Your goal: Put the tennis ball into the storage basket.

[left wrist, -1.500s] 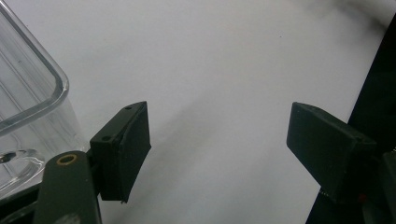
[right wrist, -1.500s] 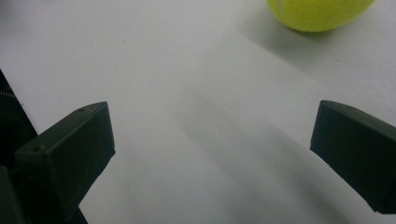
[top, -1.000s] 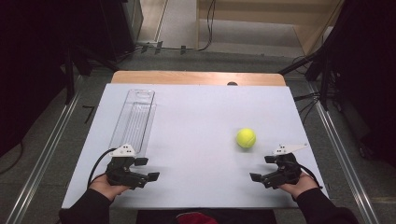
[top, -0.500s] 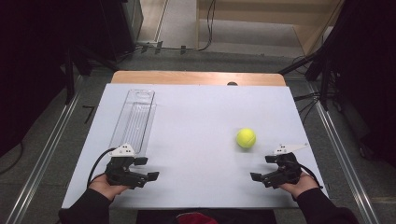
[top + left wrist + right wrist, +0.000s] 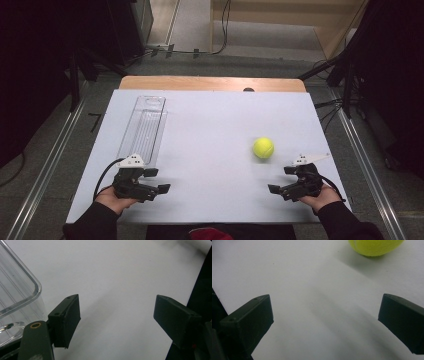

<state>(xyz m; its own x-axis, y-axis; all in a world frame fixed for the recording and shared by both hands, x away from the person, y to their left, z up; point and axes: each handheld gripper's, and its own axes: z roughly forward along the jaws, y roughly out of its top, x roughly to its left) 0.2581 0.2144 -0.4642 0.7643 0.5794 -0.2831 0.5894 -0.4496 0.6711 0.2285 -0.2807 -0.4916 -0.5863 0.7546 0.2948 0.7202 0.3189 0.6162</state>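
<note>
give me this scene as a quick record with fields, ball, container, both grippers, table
ball: yellow-green tennis ball on the table, right of centre, just ahead of the right gripper
container: clear plastic tray, long and narrow, left side, looks empty
left gripper: open, holding nothing, beside the tray's near end
right gripper: open, holding nothing, apart from the ball
table: white sheet over a wooden top
</note>
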